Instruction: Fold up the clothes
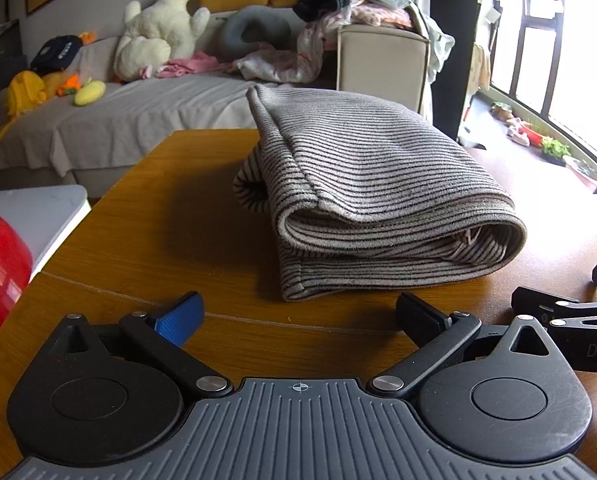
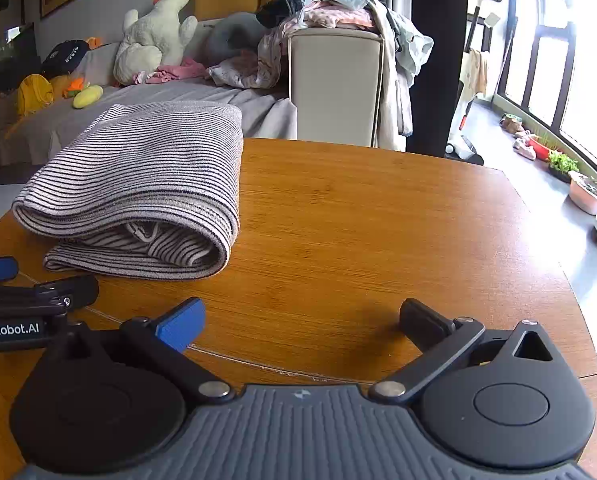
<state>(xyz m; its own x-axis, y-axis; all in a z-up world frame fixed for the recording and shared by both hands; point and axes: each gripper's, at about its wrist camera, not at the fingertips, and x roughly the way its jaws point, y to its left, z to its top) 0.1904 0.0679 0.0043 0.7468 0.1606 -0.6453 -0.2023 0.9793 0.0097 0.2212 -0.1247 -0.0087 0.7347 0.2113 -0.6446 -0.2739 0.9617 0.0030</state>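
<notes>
The striped garment lies folded into a thick bundle on the wooden table, in the centre of the left wrist view and in the left middle of the right wrist view. Both claws are spread apart and hold nothing: the left claw rests low just before the near edge of the bundle, and the right claw points at bare wood to the right of it.

The fold looks nearly finished, but it is not tight. The top layer bulges, and at the near end the inner layers are loose and wrinkled. If a claw pushes this end or pinches only the upper layer, I think the bundle can open again or slide on the smooth wood.

In the left wrist view the far corner of the garment seems to reach past the far edge of the table, so a push forward can make it tip off.

The two claws are also close together at the bottom of the frames; a quick sideways move can knock them against each other.
</notes>
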